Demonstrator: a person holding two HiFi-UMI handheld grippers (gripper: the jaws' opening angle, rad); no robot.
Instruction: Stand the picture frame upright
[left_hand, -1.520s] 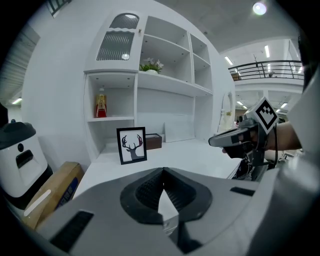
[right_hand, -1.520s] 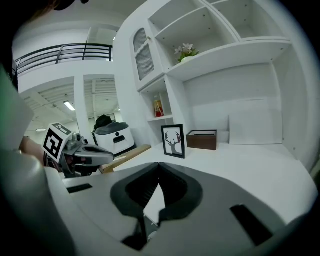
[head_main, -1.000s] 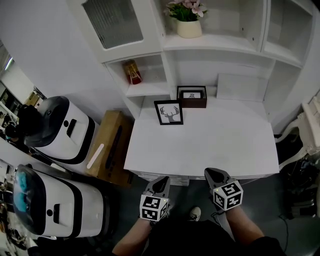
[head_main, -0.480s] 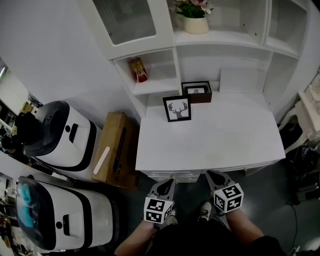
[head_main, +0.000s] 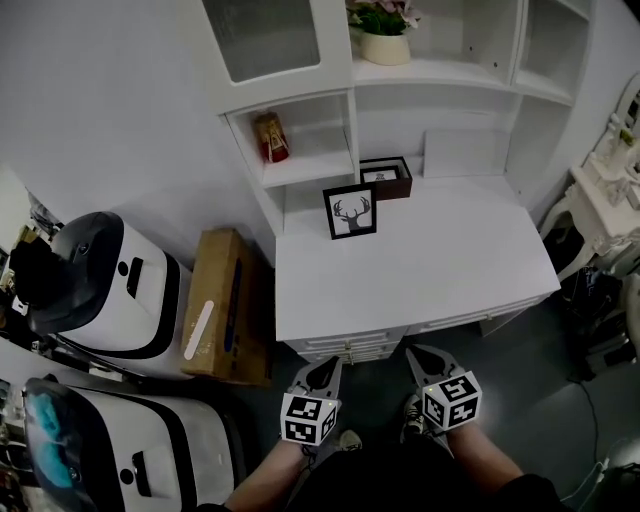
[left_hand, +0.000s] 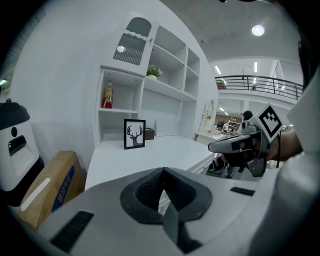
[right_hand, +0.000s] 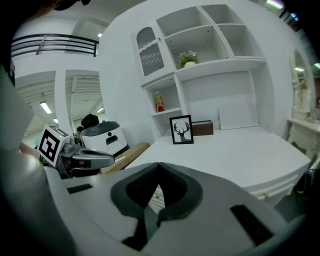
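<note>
Short of the front edge of the white desk (head_main: 430, 270), the left gripper (head_main: 324, 368) and right gripper (head_main: 422, 356) hang clenched on nothing. At the desk's far left the picture frame (head_main: 350, 211) already stands upright. It is likely light, stiff and glass-fronted, best pinched by its top rail.

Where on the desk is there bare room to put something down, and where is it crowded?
The desk is bare from the deer picture frame forward to its front edge and across to its right edge. Crowded along the back: the frame and the brown box behind it at the left, a white panel against the wall beside them.
</note>
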